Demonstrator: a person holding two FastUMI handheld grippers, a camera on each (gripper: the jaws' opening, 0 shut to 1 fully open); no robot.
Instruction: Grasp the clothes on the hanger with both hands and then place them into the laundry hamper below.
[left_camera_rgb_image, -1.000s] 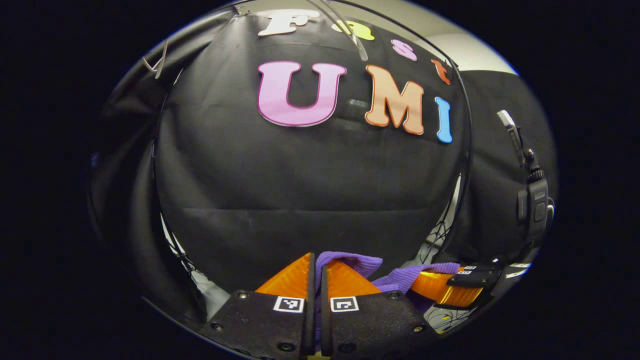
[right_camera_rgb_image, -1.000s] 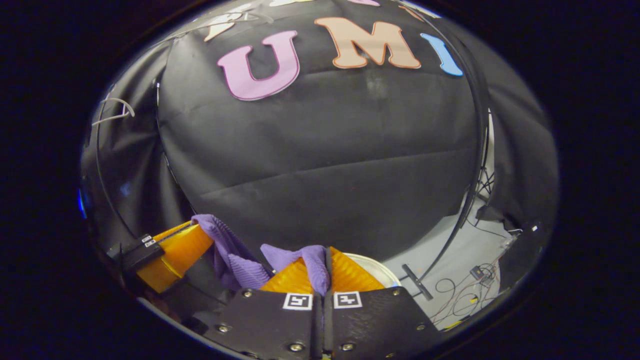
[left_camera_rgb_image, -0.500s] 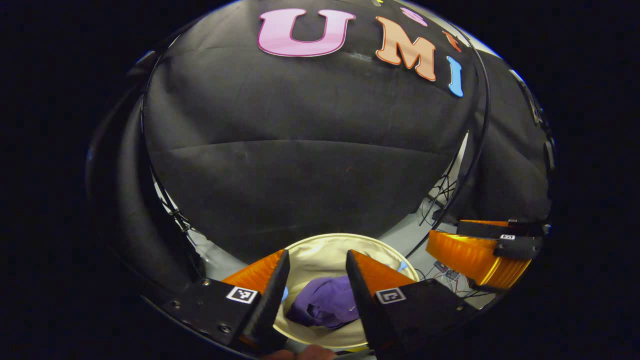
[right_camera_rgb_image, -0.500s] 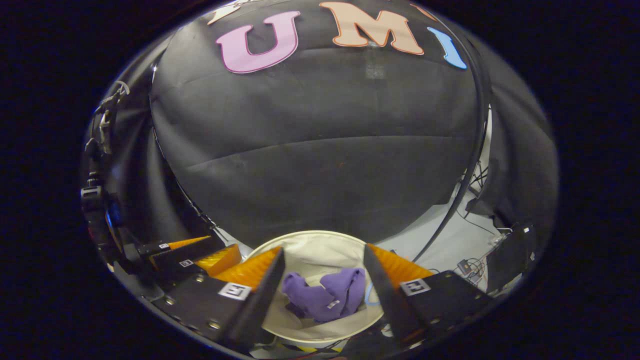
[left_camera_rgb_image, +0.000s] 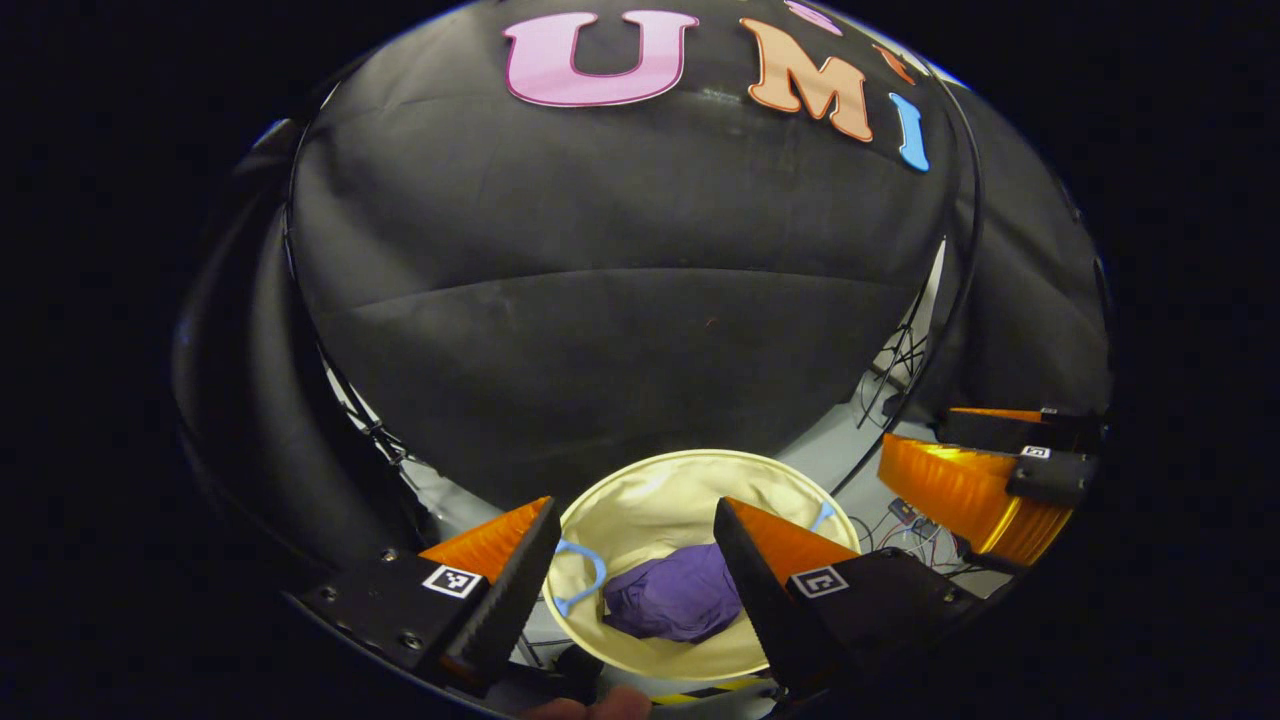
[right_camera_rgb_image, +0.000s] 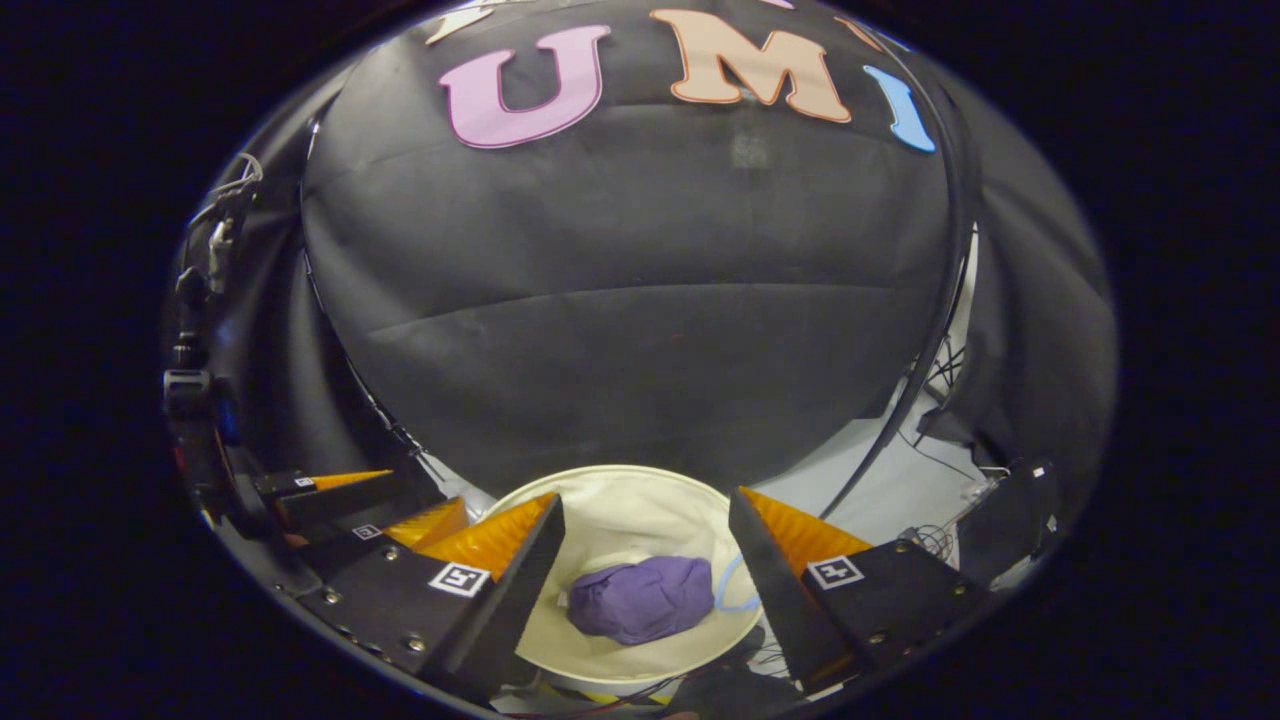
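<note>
down in the cream laundry hamper (left_camera_rgb_image: 640, 490) lies the crumpled purple garment (left_camera_rgb_image: 672, 603); above it the left gripper (left_camera_rgb_image: 632, 535) and right gripper (right_camera_rgb_image: 647, 525) both hang spread apart, gripping nothing.

One garment (left_camera_rgb_image: 676, 598), one hamper (left_camera_rgb_image: 640, 490), two grippers (left_camera_rgb_image: 635, 545).

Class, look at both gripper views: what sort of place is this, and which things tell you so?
Most likely a recording booth set up for a laundry chore, not a real home. Black cloth wall curves behind; loose cables lie on the pale floor; a cream laundry hamper holds a purple garment.
</note>
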